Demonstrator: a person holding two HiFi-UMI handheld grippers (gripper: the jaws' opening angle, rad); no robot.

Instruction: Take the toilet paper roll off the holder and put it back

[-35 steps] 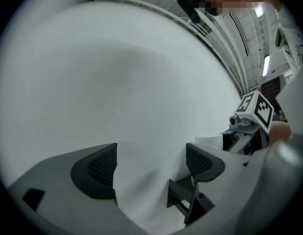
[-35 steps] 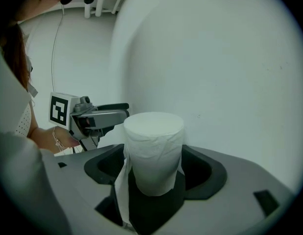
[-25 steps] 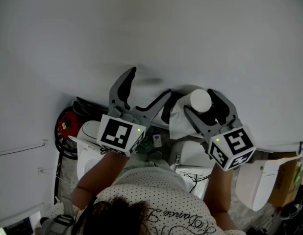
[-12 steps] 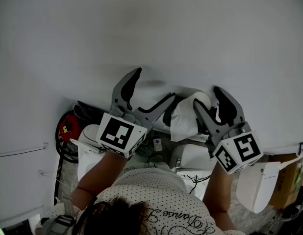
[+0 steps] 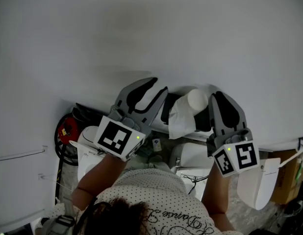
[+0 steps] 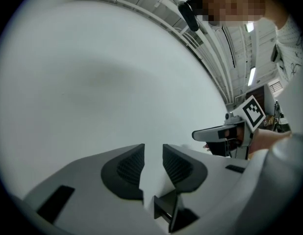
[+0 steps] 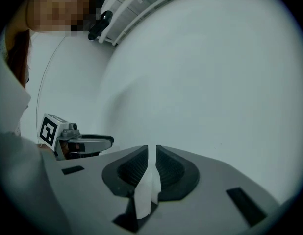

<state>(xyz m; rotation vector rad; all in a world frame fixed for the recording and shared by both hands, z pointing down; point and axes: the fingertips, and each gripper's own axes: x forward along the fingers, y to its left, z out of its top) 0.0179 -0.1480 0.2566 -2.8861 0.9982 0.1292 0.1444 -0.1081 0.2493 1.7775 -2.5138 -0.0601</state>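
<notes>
– What changed?
– Both gaped a second ago. Now the left gripper (image 5: pixel 160 85), left of the roll (image 5: pixel 190 106), is closing on nothing, with a gap still between its jaws. The right gripper (image 5: pixel 217 98), earlier round the roll, sits just right of it, closing and nipping a sheet (image 7: pixel 147 190).
– Any writing?
– Cursive on the shirt (image 5: pixel 156 199), unreadable.

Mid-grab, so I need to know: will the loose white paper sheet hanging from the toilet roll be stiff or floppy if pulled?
Probably floppy: the loose white paper sheet droops in folds below the white toilet paper roll. Likely tears easily: the paper strip between the right gripper's closing jaws looks thin.
</notes>
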